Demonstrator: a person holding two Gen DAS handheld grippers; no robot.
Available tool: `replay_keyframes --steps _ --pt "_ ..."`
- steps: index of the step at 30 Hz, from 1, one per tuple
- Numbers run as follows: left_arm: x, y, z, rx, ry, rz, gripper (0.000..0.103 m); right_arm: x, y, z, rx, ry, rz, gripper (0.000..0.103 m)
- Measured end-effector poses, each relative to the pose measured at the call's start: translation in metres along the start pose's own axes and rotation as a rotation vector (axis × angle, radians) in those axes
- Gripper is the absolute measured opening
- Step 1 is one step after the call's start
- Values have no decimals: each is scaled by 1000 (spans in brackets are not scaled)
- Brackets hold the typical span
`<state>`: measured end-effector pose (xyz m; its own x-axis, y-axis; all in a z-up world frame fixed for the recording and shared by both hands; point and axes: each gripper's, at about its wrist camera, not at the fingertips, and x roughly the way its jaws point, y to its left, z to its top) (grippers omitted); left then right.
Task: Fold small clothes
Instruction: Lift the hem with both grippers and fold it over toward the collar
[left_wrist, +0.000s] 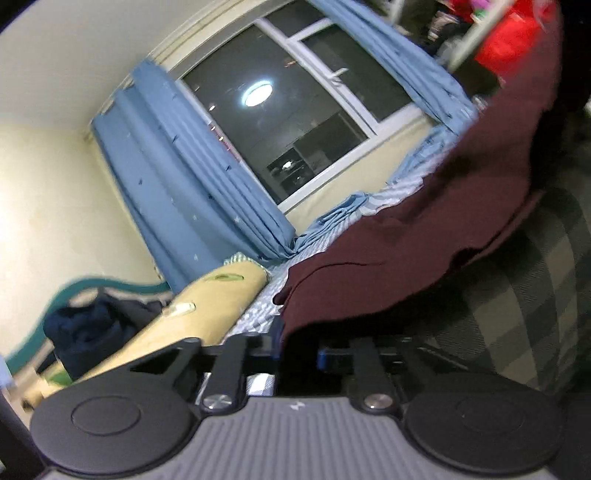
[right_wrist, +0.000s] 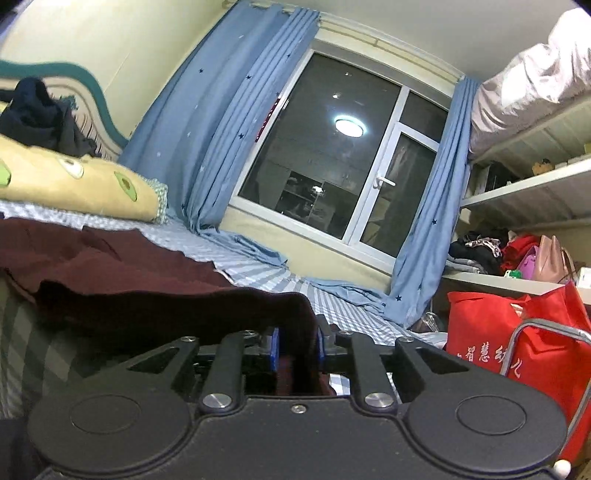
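maroon garment (right_wrist: 122, 273) sags over the checked bedding (left_wrist: 517, 295), soft, light and limp, so its hem corners are the places to hold. right gripper (right_wrist: 297, 347) is clenched on one edge; left gripper (left_wrist: 299, 350) pinches another.

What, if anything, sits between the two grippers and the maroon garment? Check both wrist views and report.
Nothing visible does. The right gripper already has its fingers shut on a fold of the maroon garment. In the left wrist view the same garment drapes down over the left gripper, hiding the contact, so its grip cannot be confirmed.
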<state>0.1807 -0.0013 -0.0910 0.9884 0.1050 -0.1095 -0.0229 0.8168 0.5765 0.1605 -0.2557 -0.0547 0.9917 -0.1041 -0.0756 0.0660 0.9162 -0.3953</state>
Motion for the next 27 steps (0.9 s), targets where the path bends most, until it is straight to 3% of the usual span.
replay_keyframes --steps 8,15,19,22,27 --pt "-24 43 26 -201 -71 -11 3 -23 9 1 9 -15 13 8" --pt "-92 71 54 -267 -171 -43 3 -68 -28 12 56 -73 -65 7" --pt "-142 85 66 -299 -207 -86 3 -110 -52 18 74 -129 -79 7" --pt "-174 110 76 -402 -206 -174 3 -142 -66 23 70 -169 -100 7" --pt "-200 132 85 -414 -211 -202 3 -176 -78 31 77 -220 -123 7"
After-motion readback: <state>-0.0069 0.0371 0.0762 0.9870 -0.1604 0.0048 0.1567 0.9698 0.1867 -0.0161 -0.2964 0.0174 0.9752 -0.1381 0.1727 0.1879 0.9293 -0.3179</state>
